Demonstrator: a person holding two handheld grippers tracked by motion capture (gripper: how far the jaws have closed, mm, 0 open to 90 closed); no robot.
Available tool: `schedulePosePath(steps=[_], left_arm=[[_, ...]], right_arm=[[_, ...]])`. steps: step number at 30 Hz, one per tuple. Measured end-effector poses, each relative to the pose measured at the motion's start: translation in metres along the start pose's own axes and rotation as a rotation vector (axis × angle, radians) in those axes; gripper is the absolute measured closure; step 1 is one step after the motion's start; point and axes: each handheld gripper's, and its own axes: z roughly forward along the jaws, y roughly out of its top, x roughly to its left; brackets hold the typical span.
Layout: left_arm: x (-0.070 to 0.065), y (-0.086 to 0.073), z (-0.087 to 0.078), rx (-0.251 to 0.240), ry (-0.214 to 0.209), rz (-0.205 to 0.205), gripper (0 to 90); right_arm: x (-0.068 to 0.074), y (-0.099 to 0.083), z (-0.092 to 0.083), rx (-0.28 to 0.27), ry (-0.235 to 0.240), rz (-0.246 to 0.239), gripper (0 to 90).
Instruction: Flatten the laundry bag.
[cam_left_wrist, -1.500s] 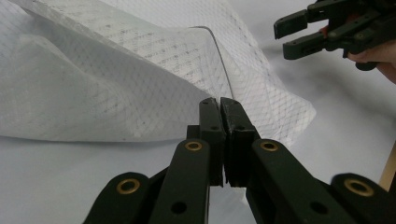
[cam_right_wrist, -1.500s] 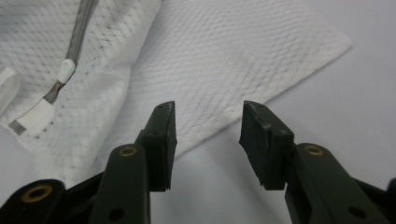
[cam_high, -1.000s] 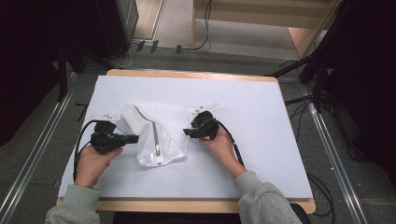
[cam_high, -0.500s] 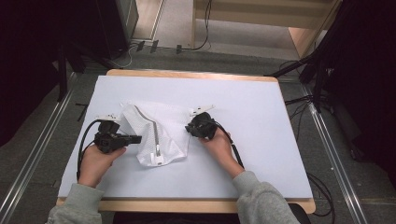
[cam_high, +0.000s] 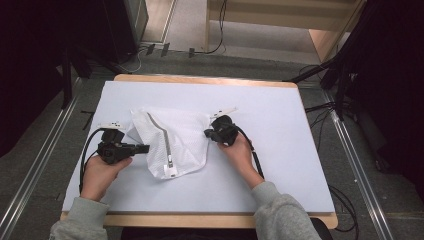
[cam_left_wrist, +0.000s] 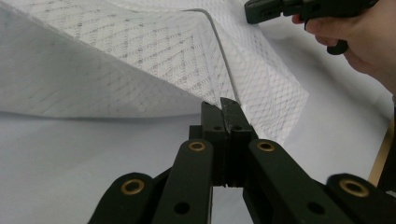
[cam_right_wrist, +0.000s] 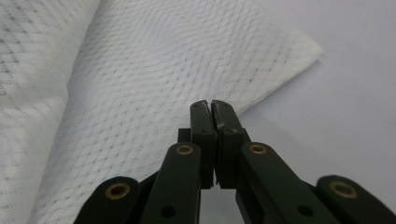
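White mesh laundry bag (cam_high: 172, 141) — crumpled, grey zipper (cam_high: 162, 136) running diagonally.

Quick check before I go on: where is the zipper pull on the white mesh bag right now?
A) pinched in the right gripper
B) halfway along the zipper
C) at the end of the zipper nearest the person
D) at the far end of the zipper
C: in the high view the zipper pull sits at the near end of the grey zipper line, by the near edge of the mesh bag.
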Motion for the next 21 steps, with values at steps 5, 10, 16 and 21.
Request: schedulePosePath(steps=[5, 10, 16, 21], left_arm=[[-0.002, 0.0, 0.001, 0.0, -0.01, 0.005, 90.0], [-0.005, 0.001, 0.002, 0.0, -0.02, 0.012, 90.0], [-0.014, 0.001, 0.005, 0.006, -0.04, 0.033, 90.0], [-0.023, 0.001, 0.009, 0.023, -0.062, 0.049, 90.0]], right_arm=[[-0.015, -0.001, -0.008, -0.006, -0.027, 0.031, 89.8], [-0.028, -0.003, -0.016, -0.01, -0.048, 0.065, 89.8], [-0.047, -0.01, -0.029, -0.019, -0.072, 0.109, 89.8], [-0.062, -0.016, -0.038, -0.022, -0.092, 0.154, 89.7]])
